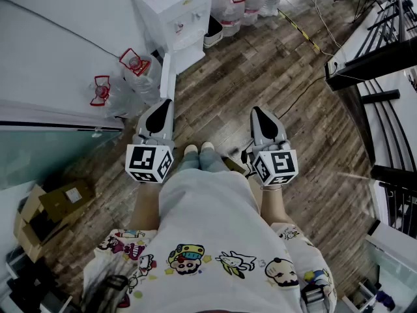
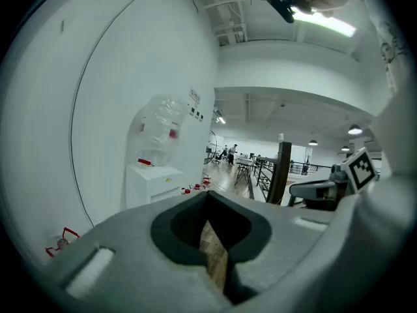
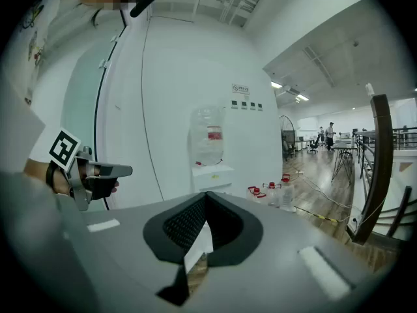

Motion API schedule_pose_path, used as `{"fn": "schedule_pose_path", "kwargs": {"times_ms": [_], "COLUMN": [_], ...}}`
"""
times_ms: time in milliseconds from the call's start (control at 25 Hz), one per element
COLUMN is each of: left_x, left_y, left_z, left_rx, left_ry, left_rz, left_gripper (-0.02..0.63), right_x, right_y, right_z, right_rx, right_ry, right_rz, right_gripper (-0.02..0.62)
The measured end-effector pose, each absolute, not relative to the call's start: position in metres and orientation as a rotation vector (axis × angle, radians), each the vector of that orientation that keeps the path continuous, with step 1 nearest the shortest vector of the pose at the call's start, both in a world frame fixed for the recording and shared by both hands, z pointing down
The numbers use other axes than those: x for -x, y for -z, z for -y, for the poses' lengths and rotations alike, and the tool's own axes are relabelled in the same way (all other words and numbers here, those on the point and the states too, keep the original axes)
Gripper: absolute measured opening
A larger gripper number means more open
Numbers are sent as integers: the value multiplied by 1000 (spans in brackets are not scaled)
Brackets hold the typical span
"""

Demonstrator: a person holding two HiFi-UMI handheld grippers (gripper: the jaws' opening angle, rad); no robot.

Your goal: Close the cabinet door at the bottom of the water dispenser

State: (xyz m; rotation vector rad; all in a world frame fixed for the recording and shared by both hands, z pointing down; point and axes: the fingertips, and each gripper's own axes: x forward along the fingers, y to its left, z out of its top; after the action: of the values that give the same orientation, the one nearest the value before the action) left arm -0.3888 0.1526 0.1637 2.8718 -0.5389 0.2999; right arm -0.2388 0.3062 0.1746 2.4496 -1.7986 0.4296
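Observation:
The white water dispenser (image 1: 174,13) stands against the wall at the top of the head view. Its bottom cabinet door (image 1: 168,77) stands open, jutting toward me over the wood floor. My left gripper (image 1: 163,104) is shut and empty, its tip just short of the door's free edge. My right gripper (image 1: 258,112) is shut and empty too, further right over bare floor. The left gripper view shows the dispenser (image 2: 152,182) with a clear bottle (image 2: 159,132) on top, beyond the closed jaws (image 2: 208,198). The right gripper view shows the dispenser (image 3: 212,173) ahead of its closed jaws (image 3: 206,198).
Water bottles with red caps (image 1: 133,66) lie by the wall left of the door, and several more (image 1: 244,2) stand right of the dispenser. A cardboard box (image 1: 51,208) sits at the lower left. A black railing (image 1: 374,54) runs along the right. A cable (image 1: 301,32) crosses the floor.

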Motion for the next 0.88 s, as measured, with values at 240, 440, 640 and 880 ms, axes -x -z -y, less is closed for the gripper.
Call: {"fn": "schedule_pose_path", "kwargs": {"times_ms": [240,440,640,880], "left_x": [381,369,359,351], "left_y": [-163,-158,-152,-153], "left_z": [-154,-157,-160,-153], "left_rx": [-2870,-2881,-2891,-2888], "left_ry": [-298,-287,-276,-281], "left_rz": [558,574,562,572], "left_gripper": [0,5,48,100], "right_x": [226,216,208,202], "right_y": [-171,-164,-155,-153], "right_z": [-313,-316,-317,-309], "right_rx": [-2492,-2495,-2477,-2474], "right_ry": [-426,-402,-366,-371], "right_rz": [1796,1850,1900,1949], "right_gripper": [6,6,23,95]}}
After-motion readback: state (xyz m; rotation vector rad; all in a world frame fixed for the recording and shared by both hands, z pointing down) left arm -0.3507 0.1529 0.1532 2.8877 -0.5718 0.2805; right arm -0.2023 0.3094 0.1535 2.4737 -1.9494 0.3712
